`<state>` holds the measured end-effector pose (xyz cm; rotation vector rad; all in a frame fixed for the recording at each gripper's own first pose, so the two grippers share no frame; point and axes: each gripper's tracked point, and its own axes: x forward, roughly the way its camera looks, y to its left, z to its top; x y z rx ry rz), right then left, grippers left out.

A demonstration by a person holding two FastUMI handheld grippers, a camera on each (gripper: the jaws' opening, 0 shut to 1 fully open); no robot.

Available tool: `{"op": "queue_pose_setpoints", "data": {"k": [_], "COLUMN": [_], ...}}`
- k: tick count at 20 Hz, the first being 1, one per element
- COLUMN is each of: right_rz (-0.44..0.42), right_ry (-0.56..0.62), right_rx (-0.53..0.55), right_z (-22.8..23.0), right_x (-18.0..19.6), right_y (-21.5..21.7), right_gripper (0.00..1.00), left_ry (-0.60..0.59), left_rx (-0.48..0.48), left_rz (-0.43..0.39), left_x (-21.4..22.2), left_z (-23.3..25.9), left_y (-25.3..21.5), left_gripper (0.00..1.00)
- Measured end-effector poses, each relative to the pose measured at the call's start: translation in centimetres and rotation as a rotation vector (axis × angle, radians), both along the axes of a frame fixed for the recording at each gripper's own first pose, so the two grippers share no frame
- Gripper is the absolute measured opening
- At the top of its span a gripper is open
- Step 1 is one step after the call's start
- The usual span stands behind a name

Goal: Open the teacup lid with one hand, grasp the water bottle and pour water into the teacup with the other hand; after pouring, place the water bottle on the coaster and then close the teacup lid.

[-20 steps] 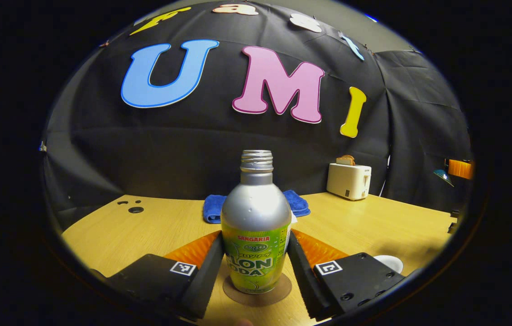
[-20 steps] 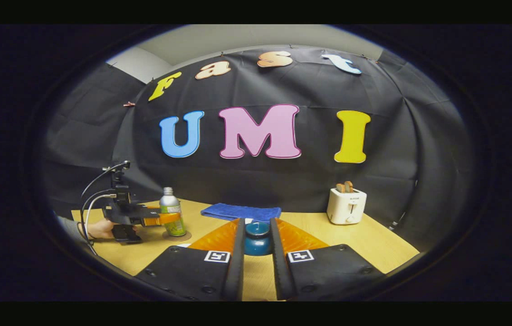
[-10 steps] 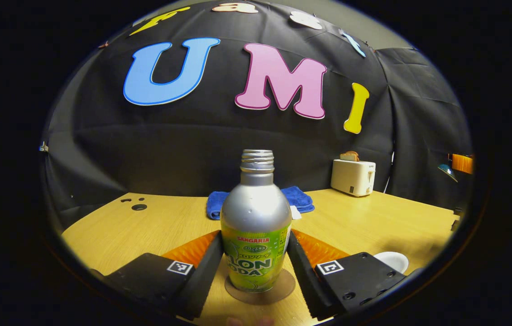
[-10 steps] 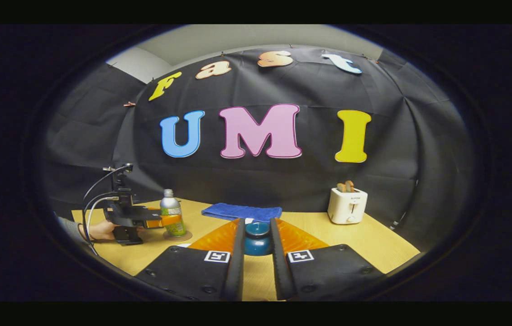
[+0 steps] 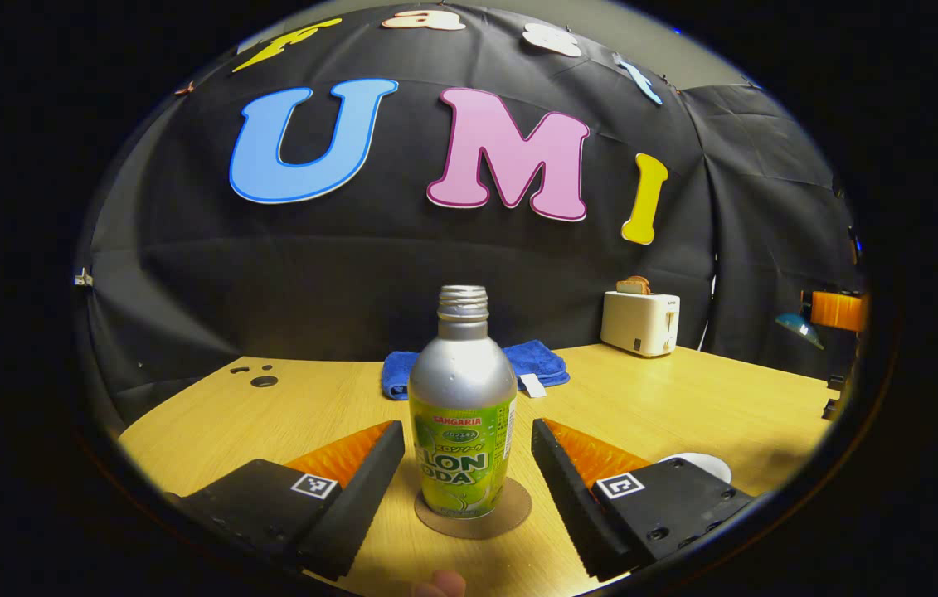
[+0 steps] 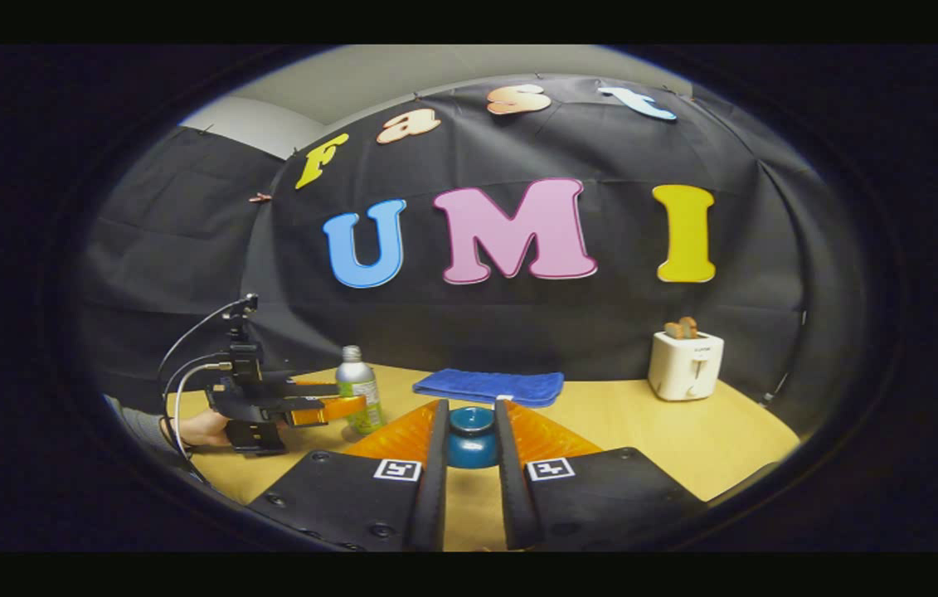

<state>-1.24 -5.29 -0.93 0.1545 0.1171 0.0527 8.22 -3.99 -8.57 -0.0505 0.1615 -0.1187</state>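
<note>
Since jaws have spread off water bottle [image 5: 463,431], left gripper [image 5: 469,464] is seen parted, fingers clear either side; bottle stands upright between them on coaster [image 5: 473,516], so placing step is judged done. Teacup rim [image 5: 697,464] is glimpsed to gripper's right. Right gripper [image 6: 469,464] is pinched on blue teacup lid [image 6: 471,435], held aloft; lid closing is judged outstanding.
</note>
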Motion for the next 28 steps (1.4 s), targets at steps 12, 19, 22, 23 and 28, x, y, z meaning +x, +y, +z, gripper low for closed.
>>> {"op": "queue_pose_setpoints", "data": {"k": [12,19,22,23,28], "right_rz": [0.150,0.145,0.150,0.153,0.168], "right_ry": [0.165,0.230,0.239,0.243,0.256], "right_rx": [-0.003,-0.012,-0.013,-0.013,-0.027], "right_z": [-7.5,-10.4,-11.0,-11.2,-11.7], "right_x": [4.2,5.0,5.1,5.2,4.8], "right_y": [8.2,8.3,8.5,8.6,8.9], "right_gripper": [0.31,0.27,0.31,0.31,0.31], "left_ry": [-0.109,-0.081,-0.074,-0.073,-0.070], "left_rx": [-0.013,-0.028,-0.028,-0.027,-0.029], "left_rz": [0.055,0.021,0.030,0.028,0.011], "left_x": [-7.7,-8.6,-8.5,-8.5,-8.5], "left_z": [3.8,2.4,2.1,2.1,1.9], "left_y": [1.8,1.1,1.6,1.6,1.1], "left_gripper": [0.97,0.97,0.97,0.97,0.97]}}
